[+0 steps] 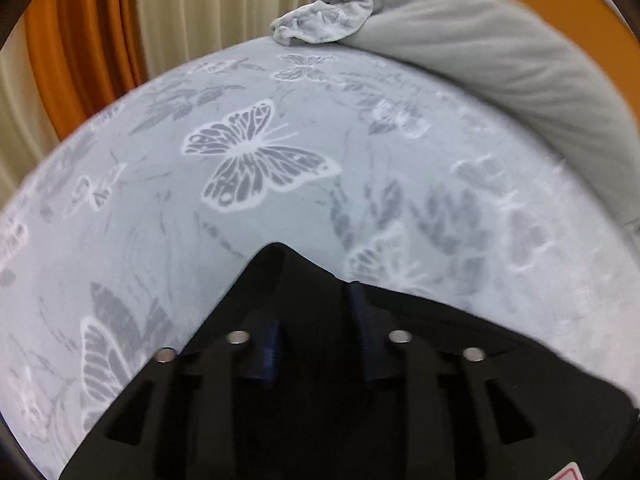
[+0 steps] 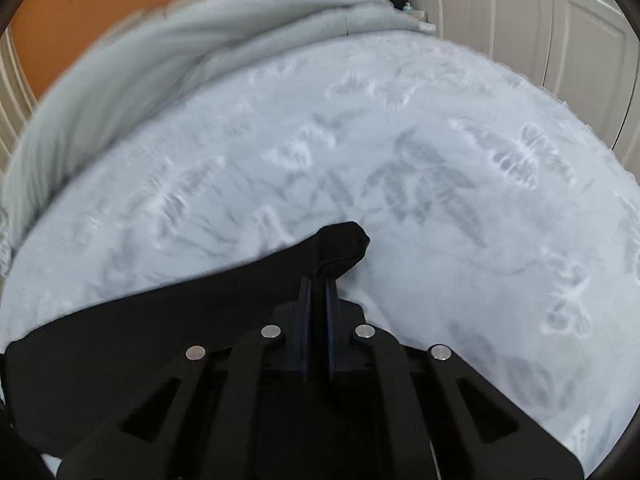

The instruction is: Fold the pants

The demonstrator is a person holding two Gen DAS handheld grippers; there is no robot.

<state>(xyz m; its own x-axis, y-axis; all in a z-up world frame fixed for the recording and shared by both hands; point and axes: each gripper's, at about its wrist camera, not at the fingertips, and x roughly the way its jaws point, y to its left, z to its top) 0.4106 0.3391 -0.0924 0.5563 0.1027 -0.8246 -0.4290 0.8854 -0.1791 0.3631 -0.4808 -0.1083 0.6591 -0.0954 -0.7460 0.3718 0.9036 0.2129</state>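
Both grippers have hold of the pants, one at each side of the same edge. Left gripper (image 1: pixel 316 320) has its pads pressed on a peak of the black pants (image 1: pixel 280 280), with a thick bunch of cloth between the jaws, so they stand a little apart. Right gripper (image 2: pixel 319 300) is clenched almost flat on a thinner corner of the pants (image 2: pixel 340 244), which pokes out past its fingertips in a small rolled lump.

Pants lie on the bed (image 1: pixel 160 220), on a pale butterfly-print sheet, and spread back from each grip toward the cameras. A grey blanket (image 1: pixel 500 60) is bunched along the far edge, well clear of the cloth.

Holding two corners at once looks meant to keep the edge taut and straight, so that one half can be carried over the other without sagging in the middle. Both grippers point steeply down at the bed, which suits a pinch on cloth lying flat. The fold itself seems not yet made; I judge this an early step.
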